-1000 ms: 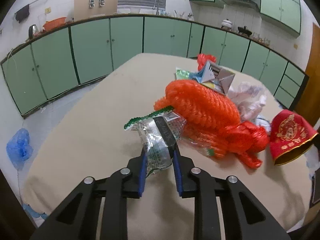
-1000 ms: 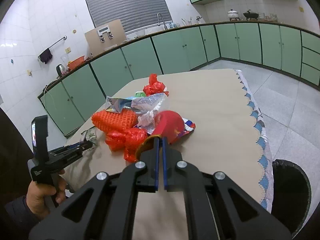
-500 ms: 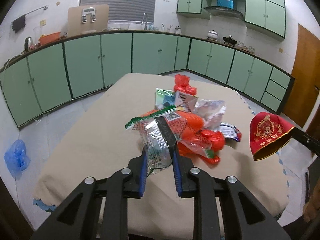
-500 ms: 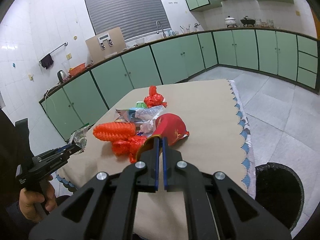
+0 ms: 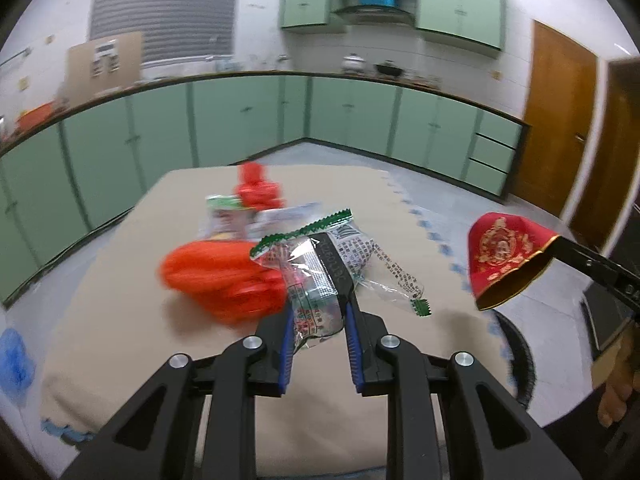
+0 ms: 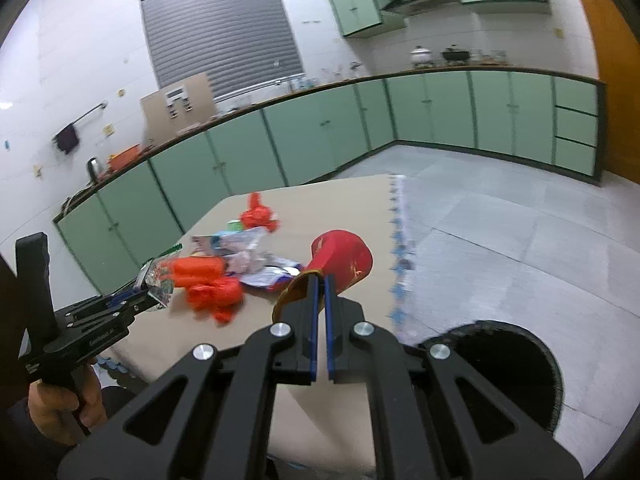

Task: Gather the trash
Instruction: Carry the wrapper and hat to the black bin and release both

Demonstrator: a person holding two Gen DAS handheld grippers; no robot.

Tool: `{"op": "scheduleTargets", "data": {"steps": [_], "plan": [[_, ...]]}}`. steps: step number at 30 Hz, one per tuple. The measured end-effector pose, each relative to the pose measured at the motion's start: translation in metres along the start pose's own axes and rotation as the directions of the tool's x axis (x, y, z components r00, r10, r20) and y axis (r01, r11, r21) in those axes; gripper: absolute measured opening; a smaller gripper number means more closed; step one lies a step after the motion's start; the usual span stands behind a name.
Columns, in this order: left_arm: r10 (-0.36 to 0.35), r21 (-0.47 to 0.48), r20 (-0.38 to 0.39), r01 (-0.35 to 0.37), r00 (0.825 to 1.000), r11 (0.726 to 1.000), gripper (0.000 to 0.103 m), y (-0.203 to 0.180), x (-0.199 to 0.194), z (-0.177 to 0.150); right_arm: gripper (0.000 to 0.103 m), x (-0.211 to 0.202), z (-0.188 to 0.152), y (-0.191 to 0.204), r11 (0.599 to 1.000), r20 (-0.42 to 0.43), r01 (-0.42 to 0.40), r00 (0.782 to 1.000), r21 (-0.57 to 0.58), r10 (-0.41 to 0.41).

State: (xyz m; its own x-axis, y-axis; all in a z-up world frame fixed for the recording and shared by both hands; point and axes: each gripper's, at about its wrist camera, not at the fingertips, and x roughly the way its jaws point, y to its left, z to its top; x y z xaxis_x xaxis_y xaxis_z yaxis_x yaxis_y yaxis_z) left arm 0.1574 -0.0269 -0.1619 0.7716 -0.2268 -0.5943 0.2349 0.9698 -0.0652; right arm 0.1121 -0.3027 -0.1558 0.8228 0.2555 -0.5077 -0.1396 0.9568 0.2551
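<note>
Carrying both loads: left tongs (image 5: 318,316) clamp a crinkly clear printed plastic wrapper (image 5: 316,276), right tongs (image 6: 319,284) pinch a red-and-gold paper cup (image 6: 344,256). Thin rim grip could slip before reaching the round black bin (image 6: 516,364) off the bench's (image 6: 348,208) right edge.

Pale green cabinets (image 6: 320,140) run along white tiled walls (image 6: 80,60) under a dark counter (image 5: 420,88), with more green cupboards (image 5: 456,4) overhead. A grey shutter (image 6: 224,32) covers the window. The floor (image 6: 500,220) is grey tile, and a brown wooden door (image 5: 560,120) stands at the right.
</note>
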Motion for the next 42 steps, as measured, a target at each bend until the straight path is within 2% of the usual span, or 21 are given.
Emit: {"op": "scheduleTargets", "data": {"steps": [4,9,12,18,25,27,28,32,40,42], "plan": [[-0.092,0.065,-0.006,0.092,0.996,0.994,0.023,-0.047,0.013,0.009,0.002,-0.019,-0.006,-0.040,0.996,0.007,0.074,0.997,0.050,-0.074],[-0.195,0.138,-0.043,0.199,0.980,0.970,0.023,-0.106,0.036,0.016,0.002,-0.033,-0.022,-0.095,0.978,-0.018,0.159,0.987,0.139,-0.158],[-0.262,0.172,-0.095,0.275,0.960,0.946,0.023,-0.143,0.058,0.016,0.002,-0.036,-0.036,-0.126,0.963,-0.046,0.205,0.979,0.177,-0.200],[-0.313,0.239,-0.209,0.359,0.926,0.902,0.023,-0.209,0.101,0.000,0.002,-0.023,-0.067,-0.174,0.931,-0.130,0.276,0.959,0.238,-0.251],[-0.287,0.294,-0.311,0.379,0.906,0.878,0.024,-0.260,0.150,-0.022,0.002,-0.004,-0.085,-0.203,0.908,-0.205,0.322,0.940,0.267,-0.273],[-0.275,0.297,-0.331,0.376,0.903,0.878,0.031,-0.264,0.159,-0.028,0.002,0.001,-0.084,-0.206,0.906,-0.228,0.325,0.936,0.272,-0.268],[-0.264,0.298,-0.333,0.367,0.905,0.881,0.038,-0.264,0.162,-0.029,0.005,0.003,-0.085,-0.209,0.902,-0.235,0.332,0.933,0.276,-0.272],[-0.253,0.296,-0.336,0.357,0.907,0.886,0.047,-0.266,0.162,-0.036,0.008,0.008,-0.087,-0.217,0.888,-0.260,0.345,0.927,0.304,-0.271],[-0.250,0.287,-0.322,0.346,0.913,0.893,0.047,-0.263,0.160,-0.033,0.008,-0.004,-0.086,-0.216,0.886,-0.230,0.340,0.933,0.316,-0.276],[-0.250,0.282,-0.311,0.340,0.917,0.897,0.049,-0.258,0.158,-0.030,0.011,-0.007,-0.085,-0.214,0.886,-0.217,0.340,0.935,0.316,-0.281]]}}
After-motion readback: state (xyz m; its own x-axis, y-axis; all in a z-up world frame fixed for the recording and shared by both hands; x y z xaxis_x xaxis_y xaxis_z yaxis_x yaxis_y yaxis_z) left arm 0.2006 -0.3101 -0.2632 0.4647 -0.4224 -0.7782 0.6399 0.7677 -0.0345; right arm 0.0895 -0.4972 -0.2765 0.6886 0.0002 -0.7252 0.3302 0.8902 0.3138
